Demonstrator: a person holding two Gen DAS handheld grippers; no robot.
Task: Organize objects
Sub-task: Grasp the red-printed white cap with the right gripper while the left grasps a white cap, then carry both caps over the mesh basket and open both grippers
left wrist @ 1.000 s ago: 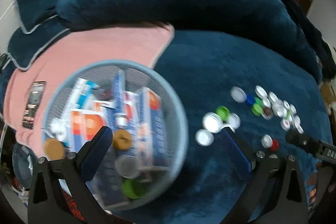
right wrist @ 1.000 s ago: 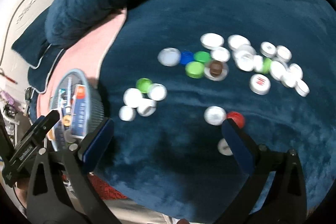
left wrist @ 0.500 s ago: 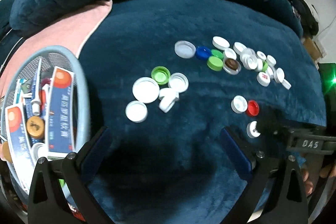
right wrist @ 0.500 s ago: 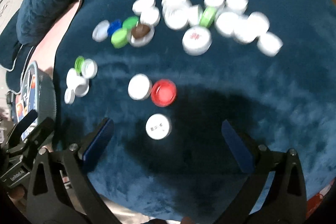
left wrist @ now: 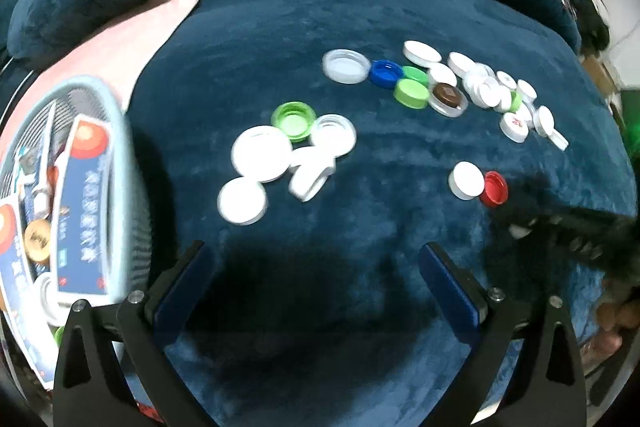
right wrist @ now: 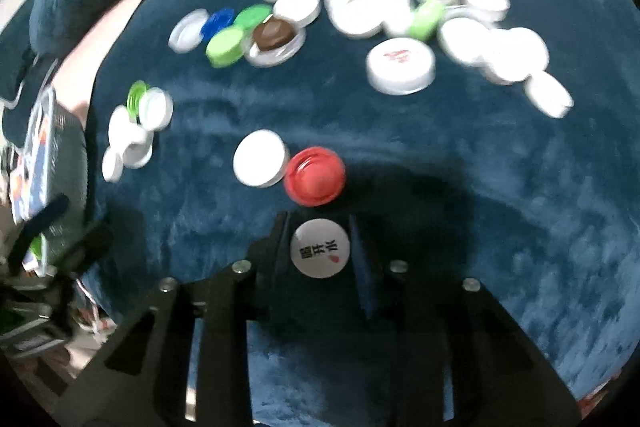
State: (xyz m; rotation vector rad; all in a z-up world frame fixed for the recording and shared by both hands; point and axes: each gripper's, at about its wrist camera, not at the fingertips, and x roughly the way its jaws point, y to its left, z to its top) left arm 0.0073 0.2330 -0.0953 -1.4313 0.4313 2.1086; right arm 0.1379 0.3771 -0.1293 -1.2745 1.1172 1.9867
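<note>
Your right gripper [right wrist: 320,247] has its jaws drawn in against a white printed cap [right wrist: 320,248], one finger on each side of it; just beyond its tips a red cap [right wrist: 315,176] touches a plain white cap [right wrist: 261,157], and farther ahead the main scatter of caps [right wrist: 400,23] spreads over the blue plush cushion [right wrist: 520,207]. Your left gripper [left wrist: 316,287] holds its jaws wide apart over bare plush with nothing between them; a cluster of white caps [left wrist: 262,153] and a green cap [left wrist: 293,120] lies ahead of them; the mesh basket [left wrist: 124,163] sits beyond the left finger.
</note>
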